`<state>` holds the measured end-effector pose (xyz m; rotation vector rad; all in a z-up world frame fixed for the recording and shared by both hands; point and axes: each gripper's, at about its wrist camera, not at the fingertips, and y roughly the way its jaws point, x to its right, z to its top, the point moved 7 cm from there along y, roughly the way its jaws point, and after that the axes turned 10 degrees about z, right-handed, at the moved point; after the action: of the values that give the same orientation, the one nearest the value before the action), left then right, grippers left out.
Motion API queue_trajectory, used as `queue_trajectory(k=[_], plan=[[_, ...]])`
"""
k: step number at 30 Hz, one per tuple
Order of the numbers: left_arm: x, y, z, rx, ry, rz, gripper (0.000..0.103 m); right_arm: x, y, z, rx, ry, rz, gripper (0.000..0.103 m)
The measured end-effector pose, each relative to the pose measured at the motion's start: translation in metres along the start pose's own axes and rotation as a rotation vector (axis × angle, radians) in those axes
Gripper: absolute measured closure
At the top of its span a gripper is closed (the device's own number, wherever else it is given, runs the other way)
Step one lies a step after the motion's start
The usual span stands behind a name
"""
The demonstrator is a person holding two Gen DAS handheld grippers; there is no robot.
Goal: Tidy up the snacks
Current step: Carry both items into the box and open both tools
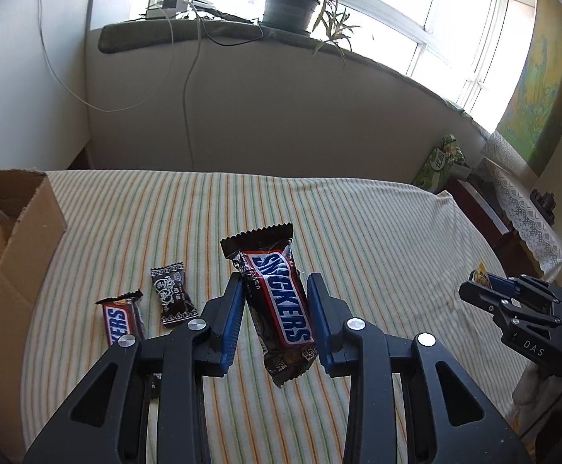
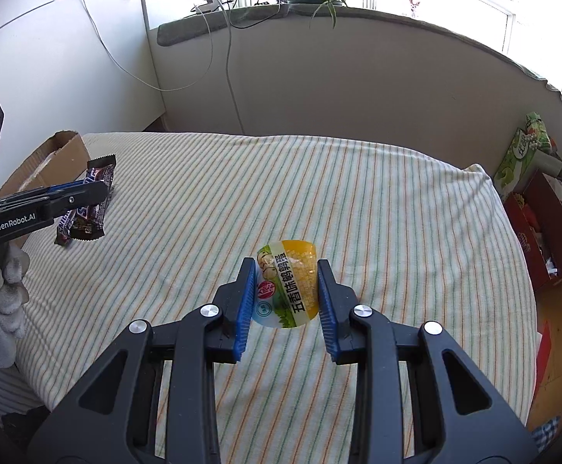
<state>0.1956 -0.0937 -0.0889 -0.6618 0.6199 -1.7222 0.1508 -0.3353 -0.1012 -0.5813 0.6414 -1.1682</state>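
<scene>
My left gripper (image 1: 275, 290) is shut on a Snickers bar (image 1: 277, 301) and holds it above the striped cloth; it also shows in the right wrist view (image 2: 87, 208). A second small Snickers bar (image 1: 120, 321) and a dark brown candy packet (image 1: 172, 297) lie on the cloth to the left. My right gripper (image 2: 285, 274) is shut on a yellow-and-green snack packet (image 2: 286, 286) and holds it above the cloth. The right gripper also shows at the right of the left wrist view (image 1: 486, 280).
An open cardboard box (image 1: 18, 255) stands at the left edge of the striped cloth (image 1: 358, 232). A green box (image 2: 524, 150) and a red box (image 2: 540, 224) stand off the right side. A wall and window sill with a potted plant (image 1: 292, 4) lie beyond.
</scene>
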Motion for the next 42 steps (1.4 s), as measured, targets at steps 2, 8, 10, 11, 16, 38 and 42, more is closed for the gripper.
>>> queue_trajectory(k=[2, 8, 10, 11, 16, 38, 42], plan=[[-0.01, -0.011, 0.003, 0.021, -0.009, 0.01, 0.072, -0.011, 0.0, 0.009, 0.011, -0.019, 0.015, 0.072], [-0.041, -0.042, 0.009, 0.083, -0.052, 0.031, 0.072, -0.052, 0.008, 0.036, 0.036, -0.09, 0.06, 0.072], [-0.051, -0.054, 0.01, 0.106, -0.077, 0.031, 0.072, -0.067, 0.011, 0.045, 0.047, -0.115, 0.078, 0.072], [-0.056, -0.06, 0.011, 0.117, -0.089, 0.033, 0.072, -0.076, 0.012, 0.05, 0.053, -0.126, 0.089, 0.072], [-0.083, -0.086, 0.01, 0.161, -0.118, 0.075, 0.072, -0.116, 0.023, 0.072, 0.072, -0.182, 0.145, 0.072], [-0.208, -0.12, -0.03, 0.152, -0.27, 0.286, 0.072, -0.283, 0.128, 0.133, 0.005, -0.371, 0.353, 0.072], [-0.216, -0.12, -0.034, 0.147, -0.281, 0.297, 0.072, -0.304, 0.145, 0.137, -0.016, -0.386, 0.379, 0.072]])
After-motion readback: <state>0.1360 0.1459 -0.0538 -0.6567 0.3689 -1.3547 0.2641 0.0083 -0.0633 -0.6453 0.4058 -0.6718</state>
